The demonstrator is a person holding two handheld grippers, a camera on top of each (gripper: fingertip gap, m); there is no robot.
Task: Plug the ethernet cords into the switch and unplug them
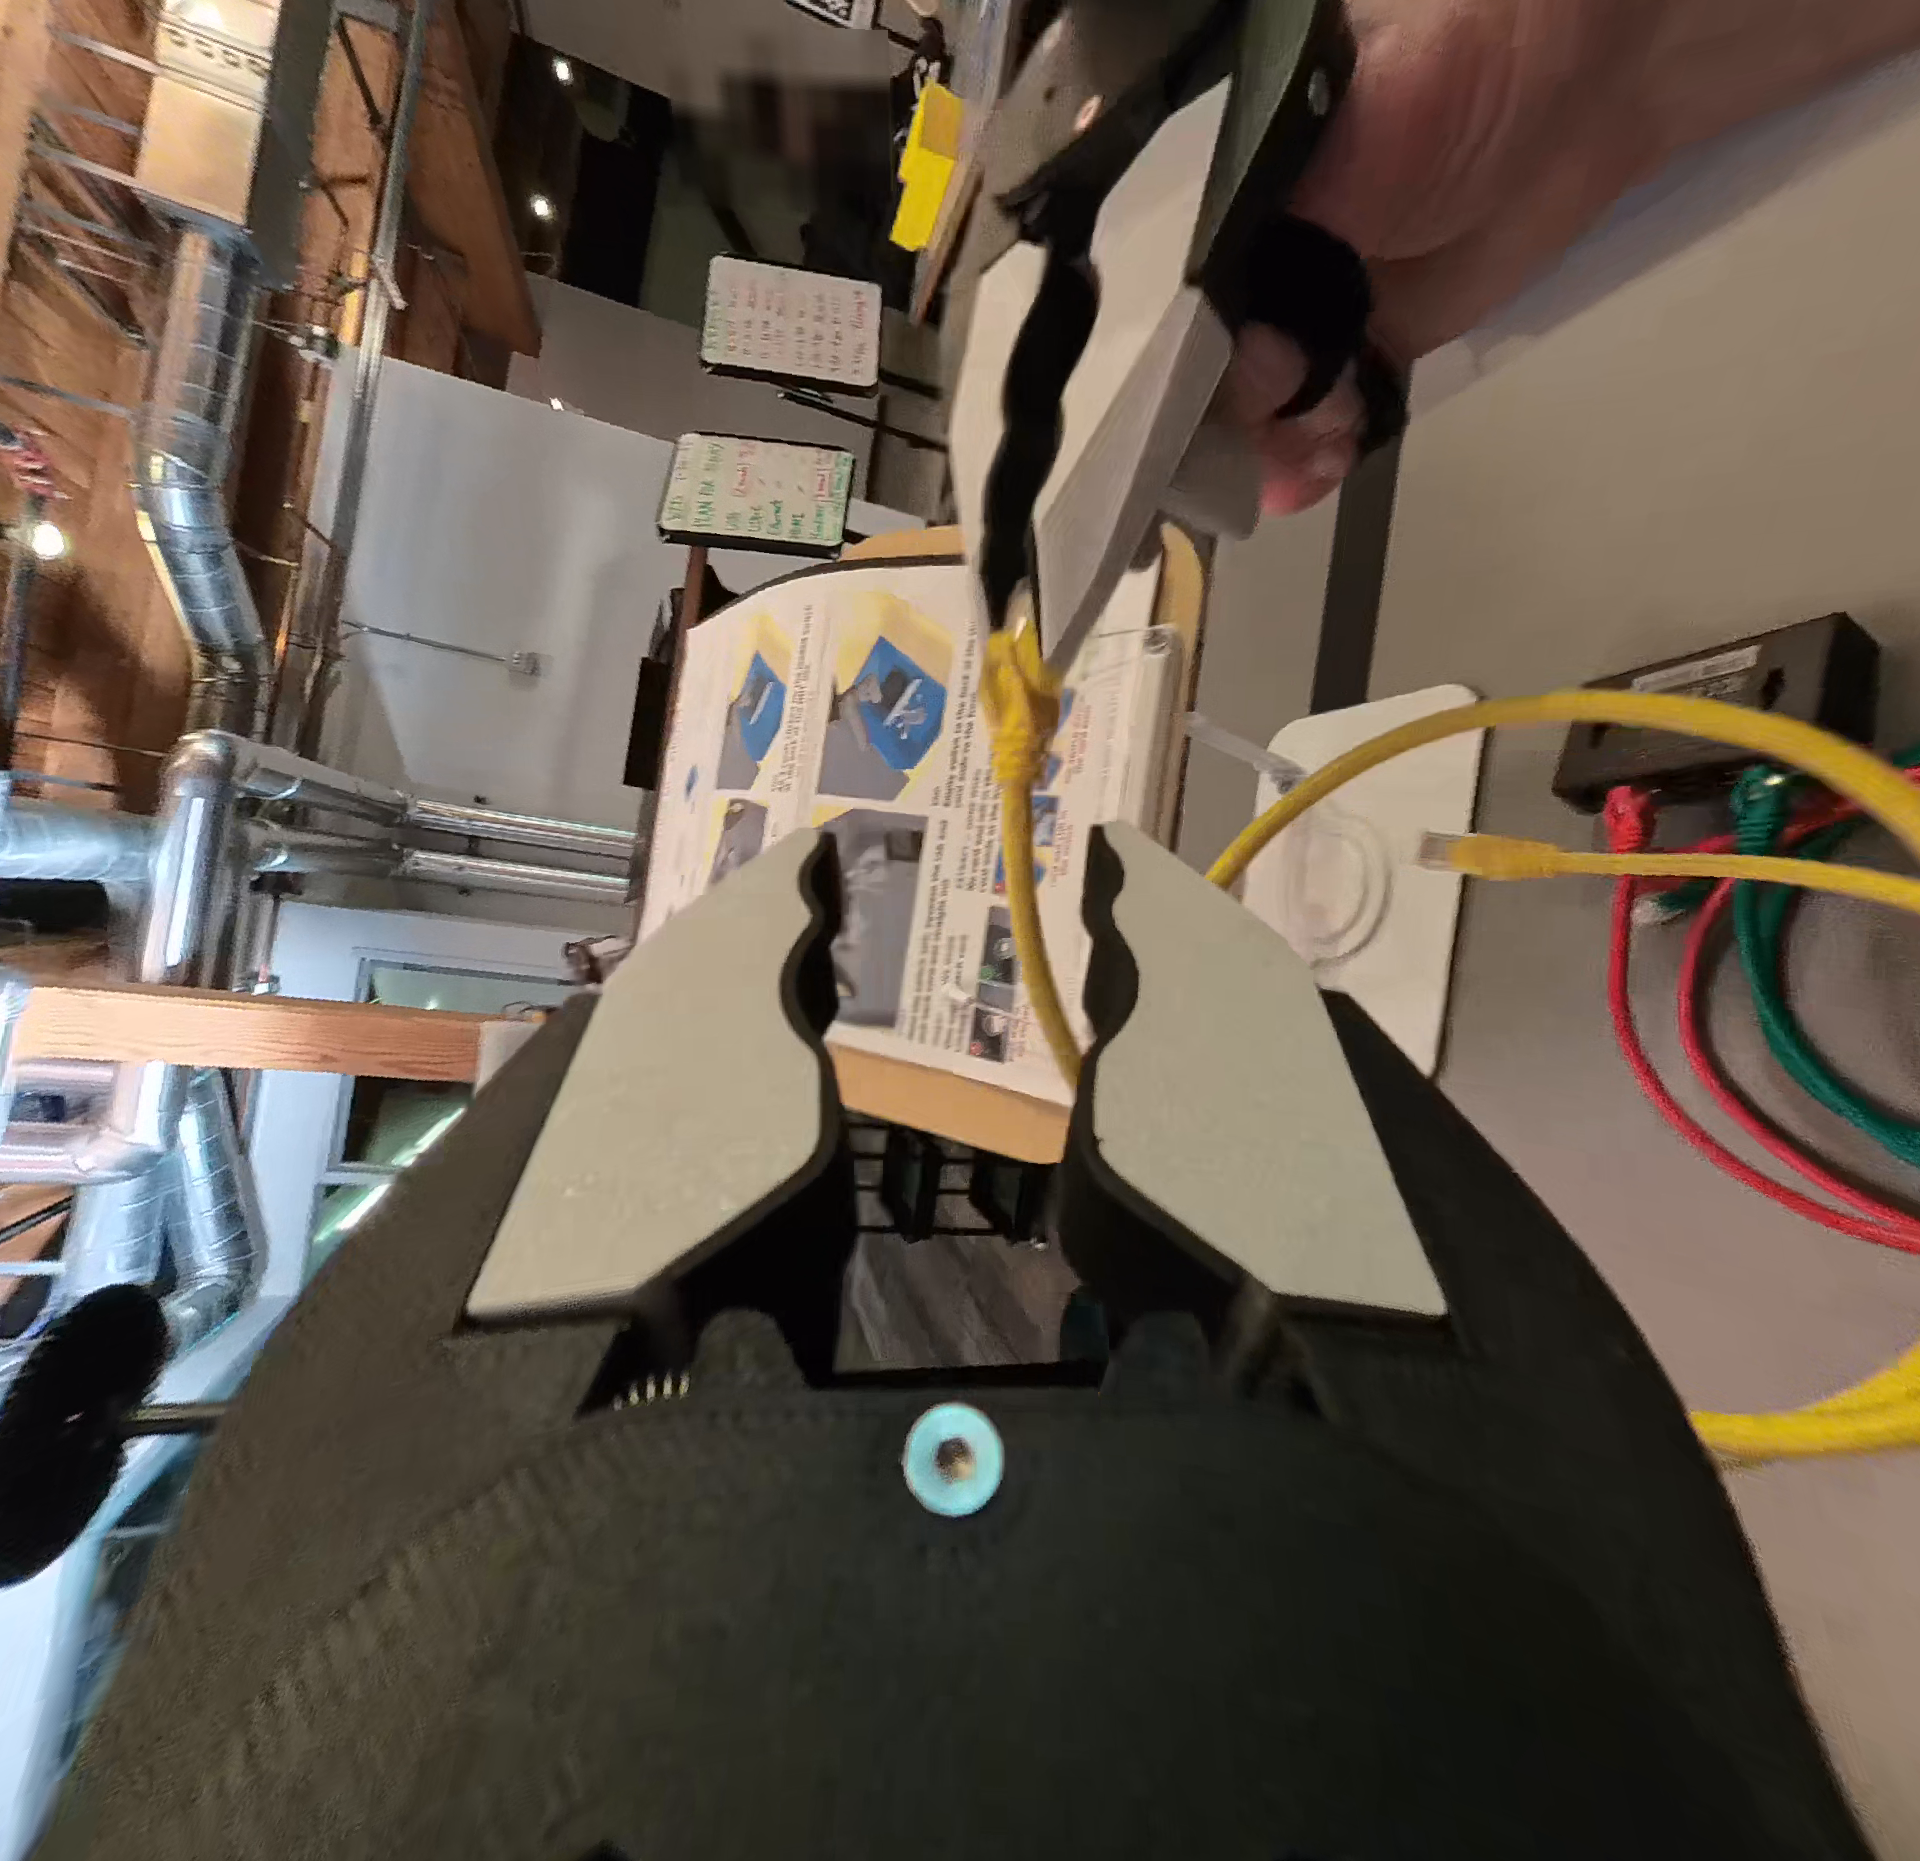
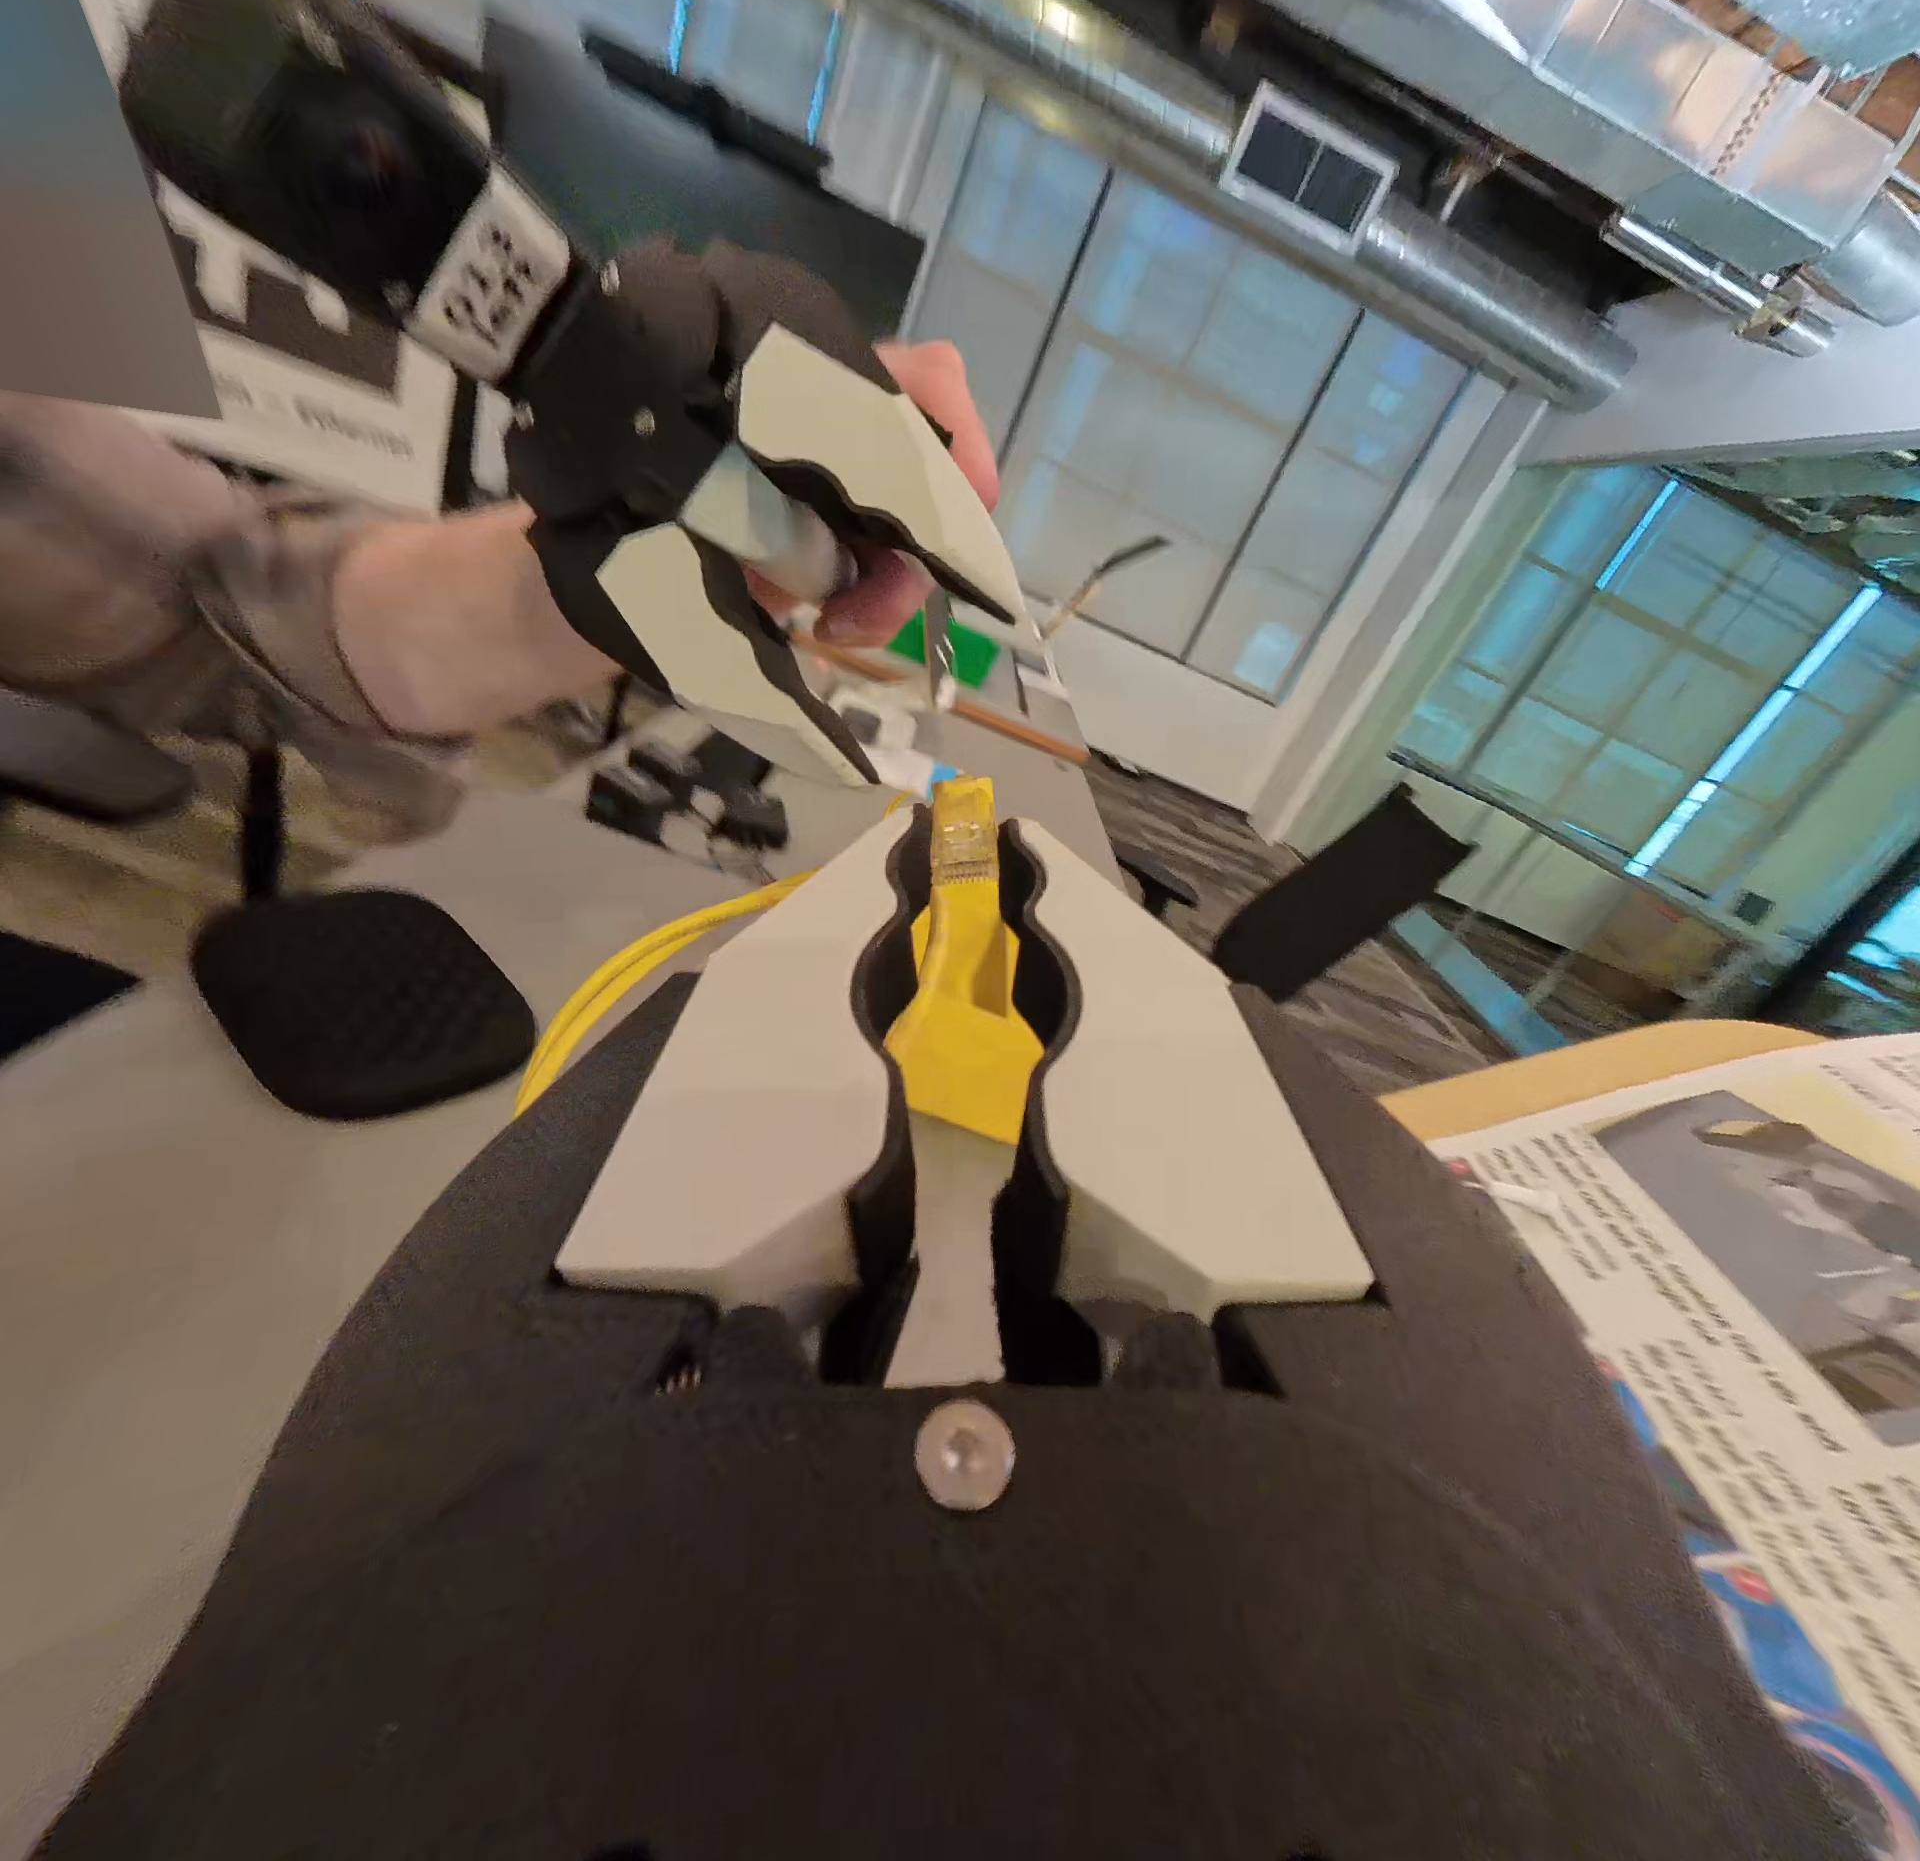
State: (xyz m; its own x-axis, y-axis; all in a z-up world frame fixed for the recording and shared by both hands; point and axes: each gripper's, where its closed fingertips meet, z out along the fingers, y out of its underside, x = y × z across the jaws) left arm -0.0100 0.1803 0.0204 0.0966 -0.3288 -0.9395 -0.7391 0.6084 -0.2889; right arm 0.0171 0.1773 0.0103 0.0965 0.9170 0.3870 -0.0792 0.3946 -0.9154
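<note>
My right gripper [image 2: 966,835] is shut on the yellow ethernet plug [image 2: 961,980], whose clear tip sticks out past the fingertips. In the left wrist view this gripper [image 1: 1013,627] holds the plug [image 1: 1018,710] up in the air. The yellow cord [image 1: 1029,938] hangs down between the fingers of my left gripper [image 1: 961,876], which is open and does not clamp it. The left gripper also shows open in the right wrist view [image 2: 940,694]. The black switch [image 1: 1714,710] lies on the table at right, with a red cord [image 1: 1662,1063] and a green cord [image 1: 1787,1032] at its ports. A second yellow plug [image 1: 1486,855] is loose.
A printed instruction sheet [image 1: 894,772] on a wooden board stands behind the grippers. A white pad [image 1: 1351,876] with a clear disc lies beside the switch. A dark rounded object [image 2: 364,1001] sits on the grey table at left. Hands hold both grippers. Left and right tips are no more than a few centimetres apart.
</note>
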